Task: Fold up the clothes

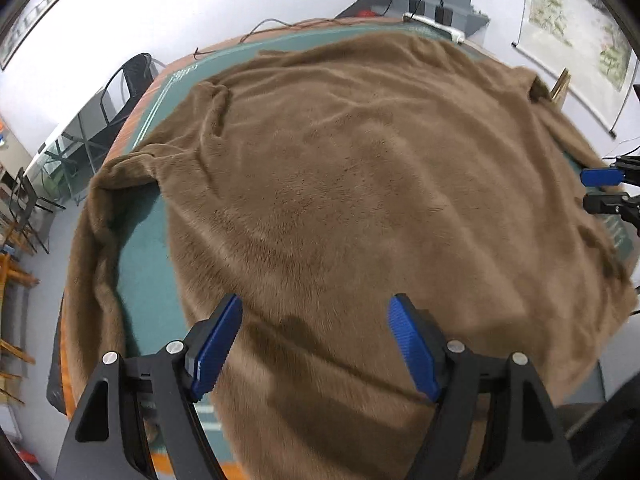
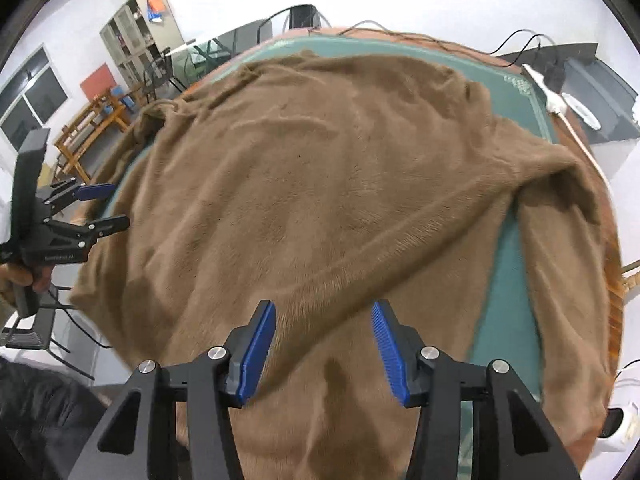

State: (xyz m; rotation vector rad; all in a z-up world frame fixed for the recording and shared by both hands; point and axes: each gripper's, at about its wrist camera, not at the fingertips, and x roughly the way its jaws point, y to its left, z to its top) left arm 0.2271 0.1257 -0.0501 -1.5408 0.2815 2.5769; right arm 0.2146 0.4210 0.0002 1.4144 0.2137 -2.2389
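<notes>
A brown fuzzy garment (image 1: 340,160) lies spread flat over a green mat (image 1: 144,280) on the table. One sleeve (image 1: 100,220) droops over the left edge. My left gripper (image 1: 316,304) hangs open above the near hem, nothing between its blue pads. The right gripper (image 1: 592,190) shows at the far right edge, open. In the right wrist view the same garment (image 2: 320,160) fills the frame, with its other sleeve (image 2: 560,240) folded down along the mat (image 2: 508,280). My right gripper (image 2: 323,308) is open over the hem, empty. The left gripper (image 2: 114,206) stands open at the left.
A white power strip (image 2: 548,96) and cables lie at the table's far edge. A black chair (image 1: 132,76) and a glass table stand beyond it. Wooden chairs (image 2: 92,128) and a cabinet (image 2: 136,28) sit further back. A hand (image 2: 20,276) holds the left gripper's handle.
</notes>
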